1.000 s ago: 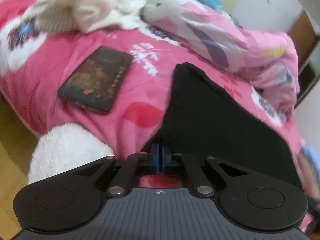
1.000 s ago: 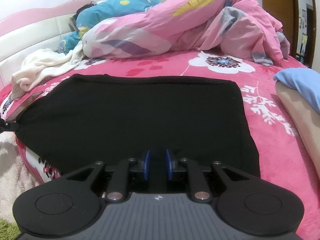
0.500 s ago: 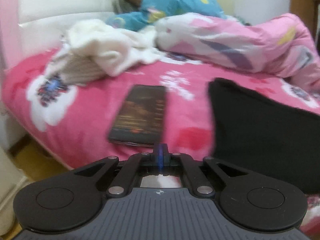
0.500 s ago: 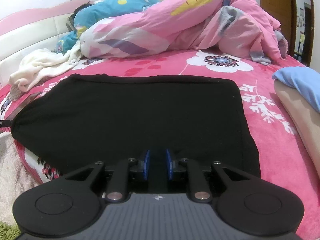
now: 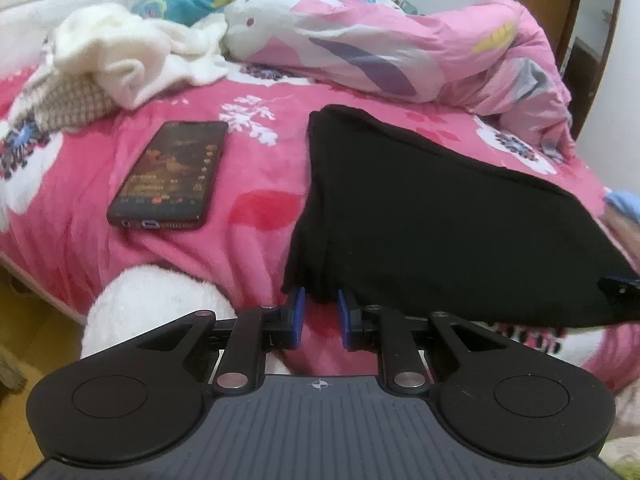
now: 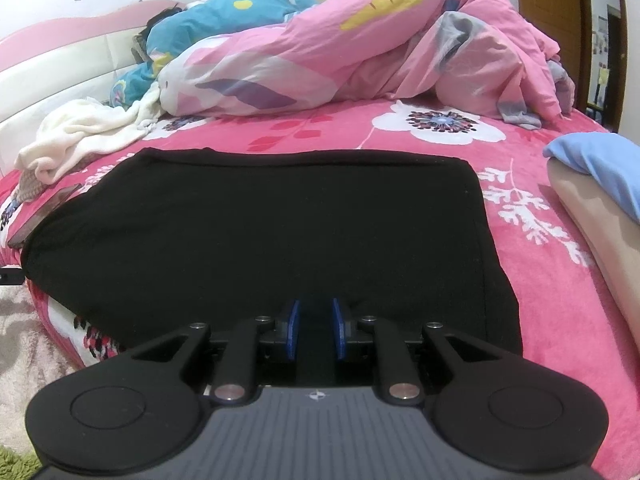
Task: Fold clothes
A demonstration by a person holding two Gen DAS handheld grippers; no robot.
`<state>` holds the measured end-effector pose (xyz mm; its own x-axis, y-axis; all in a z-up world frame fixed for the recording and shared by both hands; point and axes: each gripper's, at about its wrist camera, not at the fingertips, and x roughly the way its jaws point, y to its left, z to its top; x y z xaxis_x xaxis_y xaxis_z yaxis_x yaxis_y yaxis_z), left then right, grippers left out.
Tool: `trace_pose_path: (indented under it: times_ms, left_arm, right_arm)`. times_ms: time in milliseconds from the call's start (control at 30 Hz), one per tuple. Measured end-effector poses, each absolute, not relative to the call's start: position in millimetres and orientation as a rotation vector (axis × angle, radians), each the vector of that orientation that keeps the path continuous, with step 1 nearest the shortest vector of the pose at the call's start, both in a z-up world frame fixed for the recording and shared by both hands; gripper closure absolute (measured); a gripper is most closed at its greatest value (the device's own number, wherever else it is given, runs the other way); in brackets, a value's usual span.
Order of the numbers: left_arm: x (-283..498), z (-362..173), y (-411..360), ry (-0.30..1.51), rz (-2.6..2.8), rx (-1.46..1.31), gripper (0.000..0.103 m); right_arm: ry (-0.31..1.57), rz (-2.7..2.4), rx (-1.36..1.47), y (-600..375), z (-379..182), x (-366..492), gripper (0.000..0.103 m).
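A black garment [image 5: 440, 216] lies flat on the pink flowered bed; it also shows in the right wrist view [image 6: 272, 232]. My left gripper [image 5: 320, 316] is open, its blue pads on either side of the garment's near left corner, which hangs over the bed edge. My right gripper [image 6: 316, 328] has its pads a little apart with the garment's near hem between them; whether they pinch the cloth is hidden. The right gripper's tip [image 5: 620, 292] shows at the garment's near right edge in the left wrist view.
A phone [image 5: 168, 176] lies on the bed left of the garment. A cream garment [image 5: 120, 56] and a pink duvet [image 6: 360, 52] lie behind. A blue cloth [image 6: 600, 168] on a beige pillow is at right. A white plush thing [image 5: 152, 308] is at the bed edge.
My left gripper let go of the garment's corner, swung away shut, then came back and opened around that corner. My right gripper's pads have spread slightly; it barely moved.
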<state>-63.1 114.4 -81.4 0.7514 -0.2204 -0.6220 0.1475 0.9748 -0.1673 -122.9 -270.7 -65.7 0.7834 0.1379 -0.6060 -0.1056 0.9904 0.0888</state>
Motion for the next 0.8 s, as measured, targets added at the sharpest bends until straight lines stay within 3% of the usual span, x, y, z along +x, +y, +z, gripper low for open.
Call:
trace_pose_path:
  times_ms: [200, 233, 267, 333, 567, 667, 800]
  left_arm:
    - [-57, -83, 109, 0.639, -0.233, -0.023, 0.086]
    - [-55, -84, 110, 0.634, -0.245, -0.028, 0.089]
    - [-54, -84, 111, 0.629, -0.258, -0.032, 0.099]
    - [-51, -85, 116, 0.623, -0.288, -0.059, 0.103]
    - [-40, -90, 185, 0.639, -0.425, -0.621, 0.103]
    - [-28, -116, 201, 0.767, -0.363, -0.731, 0.103]
    - [-30, -119, 215, 0.756, -0.337, -0.827, 0.103]
  right_arm:
    - [0.653, 0.124, 0.057, -269, -67, -123, 0.084]
    - [0.653, 0.122, 0.057, -269, -67, -124, 0.084]
    - [0.653, 0.120, 0.057, -268, -67, -124, 0.084]
    - [0.654, 0.118, 0.051, -268, -66, -123, 0.084]
    - [0.661, 0.110, 0.040, -265, -66, -121, 0.084]
    - [0.661, 0.108, 0.039, -264, -66, -120, 0.083]
    - [0.664, 0.107, 0.032, -263, -66, -120, 0.083]
